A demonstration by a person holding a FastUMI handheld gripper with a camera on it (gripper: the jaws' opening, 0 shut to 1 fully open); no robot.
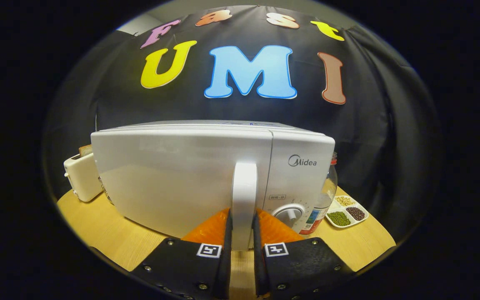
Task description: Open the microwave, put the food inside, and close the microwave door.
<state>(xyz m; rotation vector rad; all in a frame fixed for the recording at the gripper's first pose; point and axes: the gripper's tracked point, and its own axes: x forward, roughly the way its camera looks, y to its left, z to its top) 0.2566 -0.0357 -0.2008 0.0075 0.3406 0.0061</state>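
We hold the gripper (242,233) closed on the vertical door handle (244,196) of the white microwave (190,175), mid-worktop (98,233). The door seems barely ajar, so opening is in hand. Next we swing the handle outward in an arc.

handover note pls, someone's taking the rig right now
Gripper: jaws closed on the microwave's door handle, one finger each side.
Microwave stands on the wooden table; whether the door is fully shut or just starting to open, I can't tell.
Toaster beside it; bottle and a tray of beans on the other side.
Left: pull door open, load food, close.
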